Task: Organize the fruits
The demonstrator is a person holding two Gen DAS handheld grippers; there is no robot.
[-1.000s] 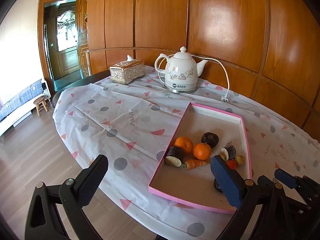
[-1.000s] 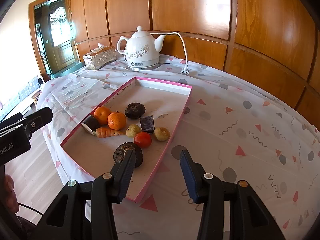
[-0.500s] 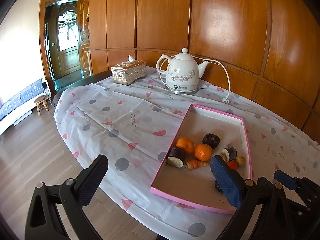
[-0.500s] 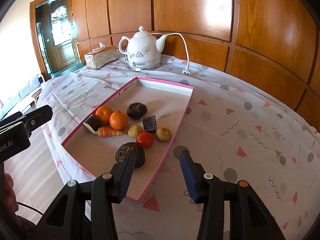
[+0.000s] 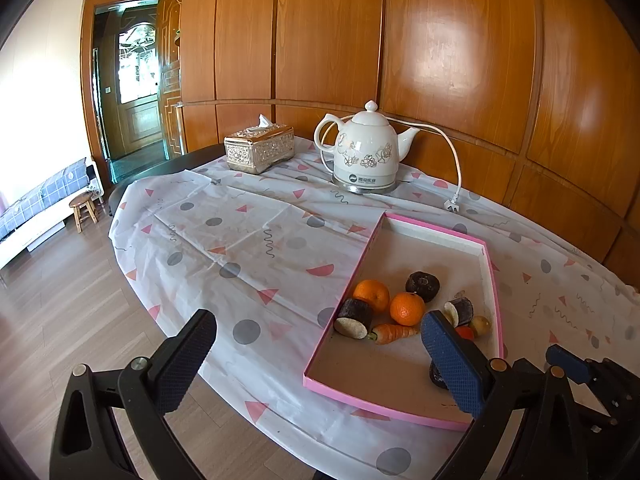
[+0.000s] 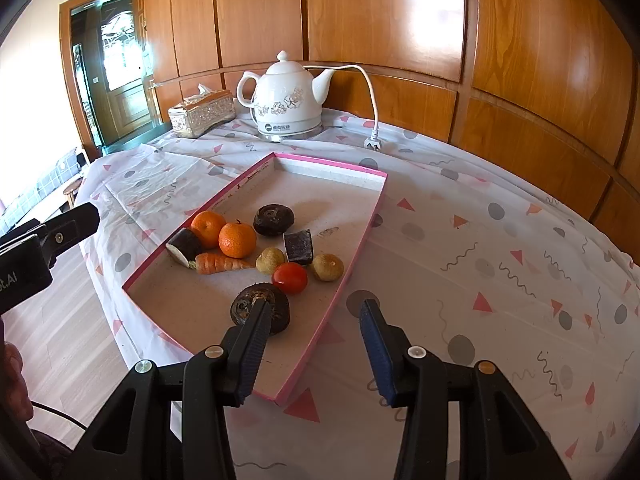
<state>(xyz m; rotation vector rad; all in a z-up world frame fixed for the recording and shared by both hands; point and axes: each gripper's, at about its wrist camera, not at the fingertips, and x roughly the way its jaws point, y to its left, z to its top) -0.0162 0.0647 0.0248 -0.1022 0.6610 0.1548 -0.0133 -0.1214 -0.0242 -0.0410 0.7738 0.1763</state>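
A pink-rimmed tray (image 6: 332,164) (image 5: 376,410) holds two oranges (image 6: 237,240) (image 5: 407,309), a carrot (image 6: 220,263) (image 5: 392,333), a red tomato (image 6: 289,278), two yellowish round fruits (image 6: 328,267), two dark round fruits (image 6: 273,220) (image 6: 262,306) and dark cut pieces (image 6: 298,247) (image 5: 354,317). My right gripper (image 6: 316,336) is open and empty above the tray's near right corner. My left gripper (image 5: 316,360) is open and empty at the tray's near left edge.
A white electric kettle (image 5: 366,152) (image 6: 286,100) with a loose cord and plug (image 6: 374,144) stands at the back. A patterned tissue box (image 5: 259,148) (image 6: 202,112) sits left of it. The patterned tablecloth (image 6: 500,260) covers the table; its edge drops to wooden floor (image 5: 60,300) on the left.
Both grippers have drawn back and lifted slightly, so the tray and kettle sit a little lower in view. Nothing on the table moved. Both stay open.
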